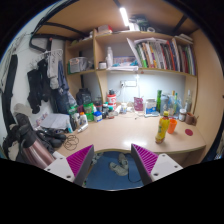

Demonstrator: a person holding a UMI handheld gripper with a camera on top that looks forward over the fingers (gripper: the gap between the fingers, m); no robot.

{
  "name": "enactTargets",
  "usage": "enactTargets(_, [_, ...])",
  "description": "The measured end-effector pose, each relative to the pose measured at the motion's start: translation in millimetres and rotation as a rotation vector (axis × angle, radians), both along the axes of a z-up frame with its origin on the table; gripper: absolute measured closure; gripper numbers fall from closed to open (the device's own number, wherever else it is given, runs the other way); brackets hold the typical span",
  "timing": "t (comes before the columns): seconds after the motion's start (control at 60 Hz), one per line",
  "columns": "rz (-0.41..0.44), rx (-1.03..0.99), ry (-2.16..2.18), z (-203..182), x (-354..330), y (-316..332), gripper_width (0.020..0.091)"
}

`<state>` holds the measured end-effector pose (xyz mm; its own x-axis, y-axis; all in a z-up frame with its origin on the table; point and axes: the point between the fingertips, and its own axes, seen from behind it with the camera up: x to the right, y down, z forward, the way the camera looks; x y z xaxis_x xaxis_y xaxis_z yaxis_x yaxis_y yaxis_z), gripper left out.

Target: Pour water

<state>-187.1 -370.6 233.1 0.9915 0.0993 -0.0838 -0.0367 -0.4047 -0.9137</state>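
Observation:
My gripper (117, 163) is held high above the near edge of a wooden desk (120, 135), open, with nothing between its magenta pads (80, 160). Beyond the fingers to the right a yellow bottle (162, 128) stands upright on the desk. An orange cup (172, 125) stands just to its right. Through the gap between the fingers I see a blue floor (105, 172) with a pair of slippers (121, 163) on it.
Several bottles and jars (92, 108) crowd the desk's left side against the wall. Shelves with books (160, 55) hang above. A pink-and-black bag (35, 150) lies on a chair at the left, and dark clothes (40, 85) hang on the wall.

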Motion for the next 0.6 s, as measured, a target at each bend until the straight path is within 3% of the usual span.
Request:
enactTargets(0.183, [-0.066,0.032,0.018,-12.0,25.9,9.8,0.0277])
enactTargets(0.3, [-0.176,0.077,-0.022,-19.3,94.1,35.9,0.0276])
enactTargets(0.45, [-0.274,0.105,-0.018,-43.9,175.1,97.5,0.0273])
enactTargets(0.6, [-0.296,0.138,-0.07,-87.2,232.7,175.8,0.0275])
